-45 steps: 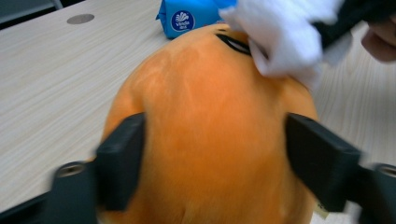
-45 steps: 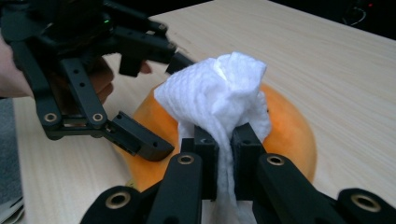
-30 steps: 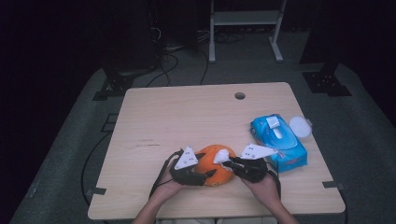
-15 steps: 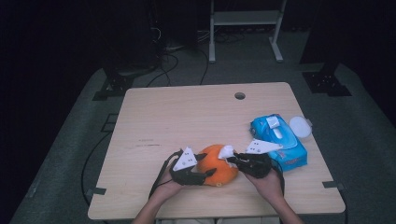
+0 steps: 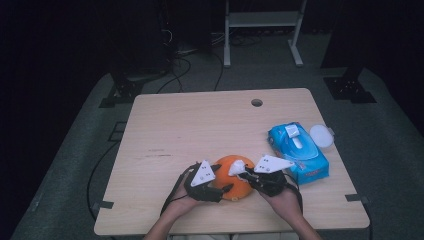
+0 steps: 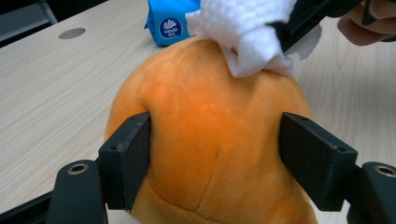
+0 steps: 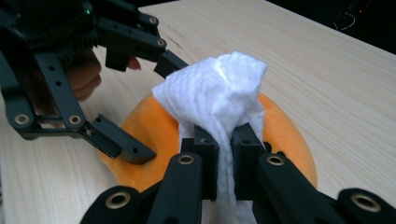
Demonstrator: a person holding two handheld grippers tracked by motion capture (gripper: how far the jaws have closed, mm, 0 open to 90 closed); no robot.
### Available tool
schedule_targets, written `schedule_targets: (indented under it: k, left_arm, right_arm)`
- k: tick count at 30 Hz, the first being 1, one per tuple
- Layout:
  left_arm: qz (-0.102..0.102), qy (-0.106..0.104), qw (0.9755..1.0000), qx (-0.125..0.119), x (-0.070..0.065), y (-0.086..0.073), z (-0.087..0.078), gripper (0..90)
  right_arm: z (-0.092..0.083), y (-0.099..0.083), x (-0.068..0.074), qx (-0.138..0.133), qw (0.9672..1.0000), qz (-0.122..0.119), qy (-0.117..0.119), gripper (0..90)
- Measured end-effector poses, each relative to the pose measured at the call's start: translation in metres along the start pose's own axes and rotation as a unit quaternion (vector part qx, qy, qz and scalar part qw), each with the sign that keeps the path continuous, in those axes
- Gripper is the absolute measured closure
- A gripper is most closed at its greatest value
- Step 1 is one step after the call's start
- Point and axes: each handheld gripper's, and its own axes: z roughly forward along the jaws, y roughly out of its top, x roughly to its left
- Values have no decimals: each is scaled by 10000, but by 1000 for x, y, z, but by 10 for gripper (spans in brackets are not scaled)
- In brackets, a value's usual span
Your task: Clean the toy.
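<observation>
An orange plush toy (image 5: 232, 176) lies near the table's front edge. My left gripper (image 5: 220, 186) clamps it from the left, with both black jaws pressed into the plush sides (image 6: 210, 140). My right gripper (image 5: 246, 174) is shut on a bunched white tissue (image 7: 219, 88). The tissue (image 6: 243, 32) rests against the top of the plush toy (image 7: 140, 126). In the high view the tissue (image 5: 238, 167) shows as a white wad on the toy's right upper side. A hand holds each gripper from the bottom of the view.
A blue tissue pack (image 5: 297, 150) lies to the right of the grippers, with a white round lid (image 5: 321, 135) beside it at the table's right edge. A cable hole (image 5: 257, 102) sits at the back of the wooden table (image 5: 200, 130).
The right gripper with the tissue has shifted slightly across the top of the plush toy. The left gripper keeps its hold on the toy in place.
</observation>
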Motion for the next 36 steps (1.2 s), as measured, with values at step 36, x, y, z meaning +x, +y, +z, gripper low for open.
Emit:
schedule_targets:
  k: [36]
  left_arm:
    - [-365, -57, 9993, 102, -5, -1, 5, 243]
  right_arm:
    - [-8, -4, -2, -43, 9998, 171, -1, 831]
